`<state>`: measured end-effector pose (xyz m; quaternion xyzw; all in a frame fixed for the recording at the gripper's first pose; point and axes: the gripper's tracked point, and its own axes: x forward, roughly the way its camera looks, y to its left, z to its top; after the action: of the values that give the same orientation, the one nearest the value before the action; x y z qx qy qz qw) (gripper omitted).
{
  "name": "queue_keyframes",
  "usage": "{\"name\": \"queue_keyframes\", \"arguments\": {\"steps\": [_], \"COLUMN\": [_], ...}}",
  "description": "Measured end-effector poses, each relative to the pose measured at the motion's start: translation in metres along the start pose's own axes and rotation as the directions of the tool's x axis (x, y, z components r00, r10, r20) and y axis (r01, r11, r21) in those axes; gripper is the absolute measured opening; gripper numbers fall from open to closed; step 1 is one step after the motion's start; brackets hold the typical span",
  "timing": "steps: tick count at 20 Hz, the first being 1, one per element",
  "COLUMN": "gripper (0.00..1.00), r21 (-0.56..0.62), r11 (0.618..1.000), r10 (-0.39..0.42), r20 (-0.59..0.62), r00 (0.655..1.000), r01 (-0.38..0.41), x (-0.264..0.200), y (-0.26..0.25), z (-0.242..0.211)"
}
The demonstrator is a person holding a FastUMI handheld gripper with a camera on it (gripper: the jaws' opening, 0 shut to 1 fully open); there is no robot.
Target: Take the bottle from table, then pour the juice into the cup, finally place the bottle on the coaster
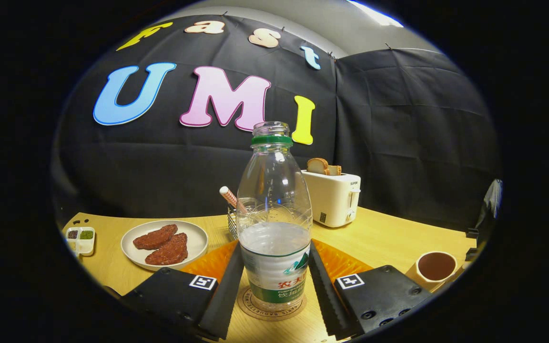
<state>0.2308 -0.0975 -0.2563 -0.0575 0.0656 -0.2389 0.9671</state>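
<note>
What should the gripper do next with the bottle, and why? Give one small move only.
Probably open the gripper a little wider and draw straight back. The bottle stands upright on the coaster with no cap, and the cup beyond the right finger already holds dark liquid, so the placing looks done. Whether the fingers press the bottle is unclear.

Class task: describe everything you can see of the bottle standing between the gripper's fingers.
The bottle is clear plastic, capless, with a green neck ring and a white and green label. It holds clear liquid to roughly its middle. It stands upright on the round coaster, between the fingers of the gripper, which flank its lower body closely; whether they press it cannot be told.
</note>
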Motion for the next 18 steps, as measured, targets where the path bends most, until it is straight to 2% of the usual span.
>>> {"name": "queue_keyframes", "arguments": {"steps": [3, 12, 14, 15, 18], "gripper": [0.76, 0.79, 0.87, 0.98, 1.00], "r21": [0.007, 0.029, 0.034, 0.037, 0.054], "r11": [1.000, 0.999, 0.999, 0.999, 0.998], "r10": [0.018, -0.013, -0.017, -0.014, -0.012], "r20": [0.001, -0.024, -0.022, -0.023, -0.030], "r00": [1.000, 1.000, 1.000, 1.000, 0.999], "r01": [-0.018, 0.014, 0.018, 0.015, 0.013], "x": [0.001, 0.002, 0.001, -0.001, -0.006], "y": [0.004, -0.004, -0.005, -0.005, -0.007], "z": [-0.003, -0.005, -0.004, -0.003, -0.004]}}
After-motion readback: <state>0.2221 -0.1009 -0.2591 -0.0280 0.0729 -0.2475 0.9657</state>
